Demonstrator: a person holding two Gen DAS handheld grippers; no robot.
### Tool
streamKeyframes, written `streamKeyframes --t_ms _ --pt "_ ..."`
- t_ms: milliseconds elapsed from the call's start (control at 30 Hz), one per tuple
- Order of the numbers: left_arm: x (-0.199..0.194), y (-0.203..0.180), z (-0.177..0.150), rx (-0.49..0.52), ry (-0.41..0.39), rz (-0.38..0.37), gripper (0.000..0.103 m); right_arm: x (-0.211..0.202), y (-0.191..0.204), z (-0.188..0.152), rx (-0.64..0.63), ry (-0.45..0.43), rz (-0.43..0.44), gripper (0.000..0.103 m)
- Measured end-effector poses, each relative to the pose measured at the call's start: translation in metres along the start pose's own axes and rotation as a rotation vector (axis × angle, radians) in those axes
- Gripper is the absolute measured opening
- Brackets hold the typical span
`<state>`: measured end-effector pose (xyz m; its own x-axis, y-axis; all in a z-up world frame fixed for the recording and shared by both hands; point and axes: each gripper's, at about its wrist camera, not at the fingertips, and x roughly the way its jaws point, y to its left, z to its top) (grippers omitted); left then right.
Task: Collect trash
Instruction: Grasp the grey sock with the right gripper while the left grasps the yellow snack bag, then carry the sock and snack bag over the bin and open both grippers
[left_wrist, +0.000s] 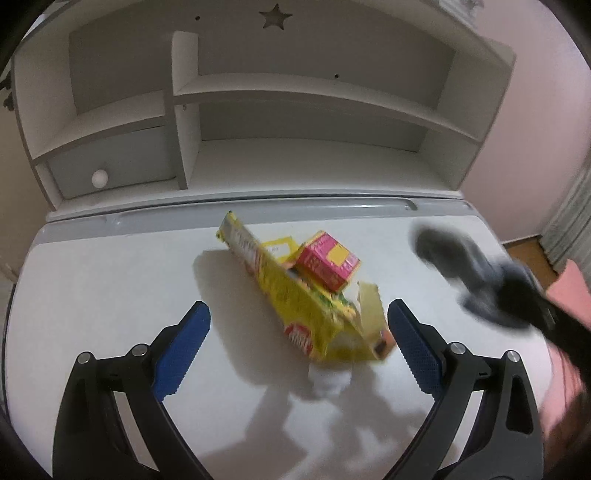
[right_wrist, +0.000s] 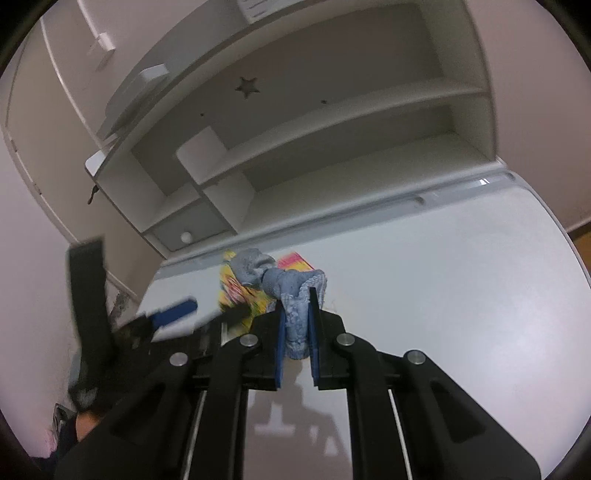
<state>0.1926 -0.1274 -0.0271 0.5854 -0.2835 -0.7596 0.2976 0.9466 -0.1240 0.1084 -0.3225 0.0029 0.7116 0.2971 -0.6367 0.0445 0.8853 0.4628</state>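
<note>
A flattened yellow carton (left_wrist: 306, 302) lies on the white desk (left_wrist: 110, 288), with a small pink and yellow box (left_wrist: 327, 264) on top of it. My left gripper (left_wrist: 299, 343) is open, its blue pads on either side of the carton's near end, above it. My right gripper (right_wrist: 296, 317) is shut on a grey knitted sock (right_wrist: 291, 291) and holds it above the desk. In the left wrist view the sock (left_wrist: 454, 258) is a blur at the right. The yellow carton (right_wrist: 240, 288) shows behind the sock in the right wrist view.
A white shelf unit (left_wrist: 258, 110) with open compartments stands at the back of the desk. A drawer with a round knob (left_wrist: 99, 179) is at its lower left. A grey rail (left_wrist: 258, 206) runs along the desk's back. Pink walls and wood floor (left_wrist: 524, 251) lie to the right.
</note>
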Motion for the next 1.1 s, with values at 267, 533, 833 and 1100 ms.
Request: streamKeyframes --t_ms 267,533,833,1100 --pt "0.027 0.018 0.003 -0.013 0.062 0.068 0.009 -0.026 -0.043 -0.029 0.071 0.000 -0.047 0.011" --pt "-0.020 0.045 0.024 0.052 -0.075 0.233 0.005 -0.068 -0.079 -0.037 0.102 -0.061 -0.134 0.011" --pt "-0.044 -0.028 0.025 0.152 -0.110 0.090 0.005 -0.142 -0.149 -0.058 0.192 -0.144 -0.292 0.011" --pt "-0.059 -0.217 -0.052 0.429 -0.084 -0.264 0.005 -0.235 -0.236 -0.127 0.357 -0.220 -0.589 0.011"
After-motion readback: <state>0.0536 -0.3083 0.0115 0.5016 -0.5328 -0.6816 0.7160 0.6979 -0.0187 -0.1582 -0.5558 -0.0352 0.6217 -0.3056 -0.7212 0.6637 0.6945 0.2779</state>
